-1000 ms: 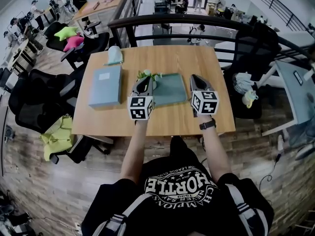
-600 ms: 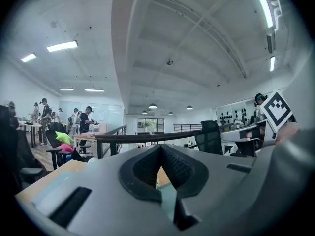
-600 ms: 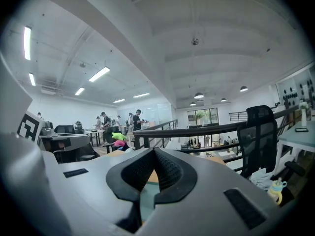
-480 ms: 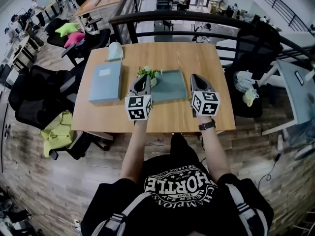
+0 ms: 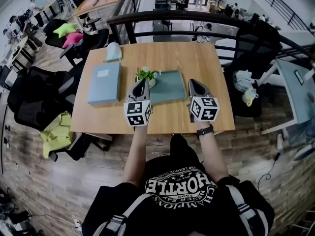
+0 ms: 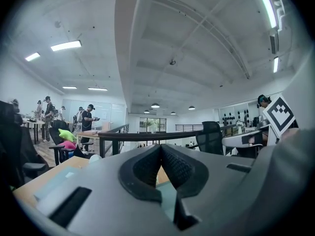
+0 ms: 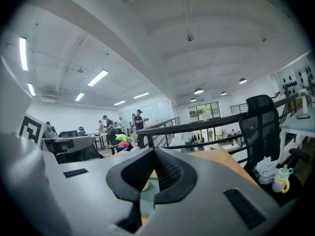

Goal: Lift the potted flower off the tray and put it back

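Note:
A small potted flower [image 5: 146,75], green leaves in a white pot, stands at the far left corner of the grey-green tray [image 5: 171,86] in the middle of the wooden table [image 5: 197,58]. In the head view my left gripper [image 5: 143,81] points at the pot from just in front of it, shut and empty. On the other side of the tray, by its right edge, my right gripper [image 5: 193,82] is also shut and empty. In the left gripper view the left gripper [image 6: 160,149] has its pads together. In the right gripper view the right gripper [image 7: 154,154] is the same, with a bit of white pot [image 7: 144,184] showing below them.
A pale blue flat box [image 5: 104,83] lies left of the tray, with a light green object [image 5: 113,52] at the far left corner. A black railing [image 5: 162,19] runs behind the table. Office chairs [image 5: 39,97] crowd the left side, and another chair [image 5: 246,58] stands at the right.
Both grippers have eased back slightly toward the table's near edge. Their jaws stay shut, and the flower stands where it was.

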The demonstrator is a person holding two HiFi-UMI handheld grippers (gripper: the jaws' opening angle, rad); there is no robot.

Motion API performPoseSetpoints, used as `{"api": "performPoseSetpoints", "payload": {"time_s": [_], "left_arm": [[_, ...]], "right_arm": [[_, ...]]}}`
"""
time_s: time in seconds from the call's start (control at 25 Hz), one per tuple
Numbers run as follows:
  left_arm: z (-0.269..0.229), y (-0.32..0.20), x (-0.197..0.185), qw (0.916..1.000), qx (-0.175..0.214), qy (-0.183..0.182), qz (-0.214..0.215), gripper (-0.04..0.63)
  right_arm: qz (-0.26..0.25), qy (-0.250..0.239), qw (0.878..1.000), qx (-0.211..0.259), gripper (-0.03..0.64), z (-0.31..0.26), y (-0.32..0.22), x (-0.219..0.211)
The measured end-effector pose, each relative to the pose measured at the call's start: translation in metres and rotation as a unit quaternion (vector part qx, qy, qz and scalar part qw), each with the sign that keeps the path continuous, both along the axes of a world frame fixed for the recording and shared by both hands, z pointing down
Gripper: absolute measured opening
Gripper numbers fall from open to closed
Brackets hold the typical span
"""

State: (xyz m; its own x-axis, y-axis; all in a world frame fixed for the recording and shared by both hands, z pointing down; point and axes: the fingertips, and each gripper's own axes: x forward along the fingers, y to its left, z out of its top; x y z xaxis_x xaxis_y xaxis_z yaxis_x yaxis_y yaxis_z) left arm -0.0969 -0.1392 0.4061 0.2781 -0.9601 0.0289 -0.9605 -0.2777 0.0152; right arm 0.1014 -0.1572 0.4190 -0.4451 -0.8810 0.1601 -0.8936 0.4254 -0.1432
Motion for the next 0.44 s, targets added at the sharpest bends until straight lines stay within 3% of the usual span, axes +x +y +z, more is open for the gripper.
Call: {"api": "performPoseSetpoints", "payload": {"time_s": [0.12, 0.24, 0.44], "left_arm": [[0.007, 0.006, 0.0, 1.0, -0.005, -0.002, 0.001, 0.02], [0.023, 0.012, -0.001, 0.9998, -0.018, 0.001, 0.002, 0.02], [0.084, 0.01, 0.006, 0.9942, -0.101, 0.022, 0.029, 0.021]], "right_arm": [[-0.021, -0.045, 0.999, -0.006, 0.02, -0.001, 0.009, -0.007], [-0.034, -0.052, 0.998, -0.013, 0.02, 0.005, 0.017, -0.013], [-0.032, -0.033, 0.998, -0.039, 0.02, 0.036, 0.017, -0.012]]}}
